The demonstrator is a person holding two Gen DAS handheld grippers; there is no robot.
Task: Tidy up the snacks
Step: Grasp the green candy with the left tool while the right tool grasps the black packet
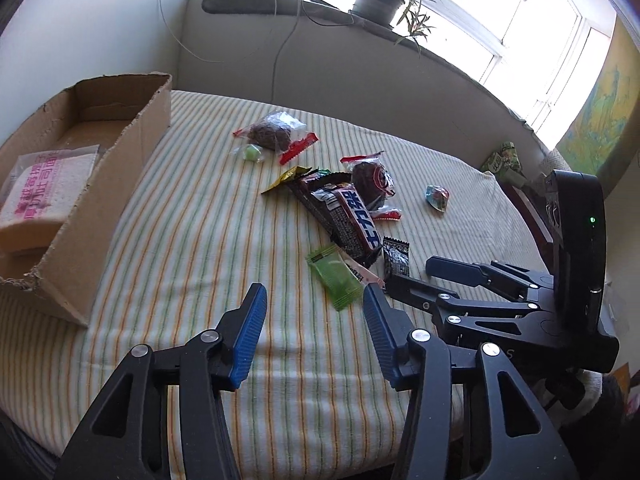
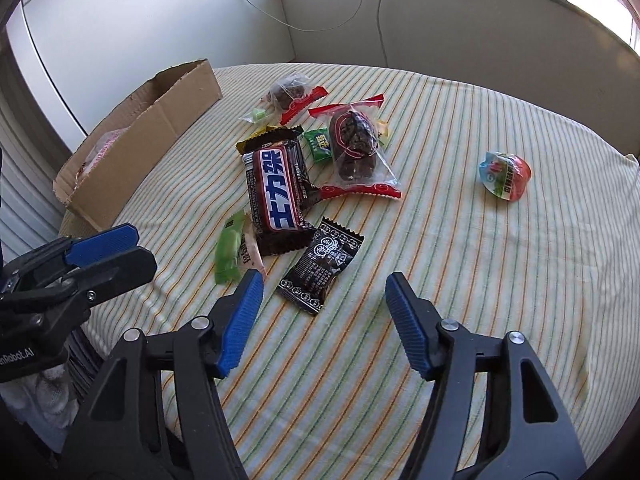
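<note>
Snacks (image 2: 276,188) mid-cloth (image 2: 460,320), box (image 2: 160,128) at left edge.

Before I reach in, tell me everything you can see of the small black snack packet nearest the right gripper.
The small black packet is a glossy pillow wrapper with white print, a round emblem and crimped, patterned ends. It looks sealed and lies flat, tilted diagonally, on the striped cloth, just ahead of the right gripper, whose open jaws do not touch it. Its upper corner sits against the big brown chocolate bar, perhaps touching.
</note>
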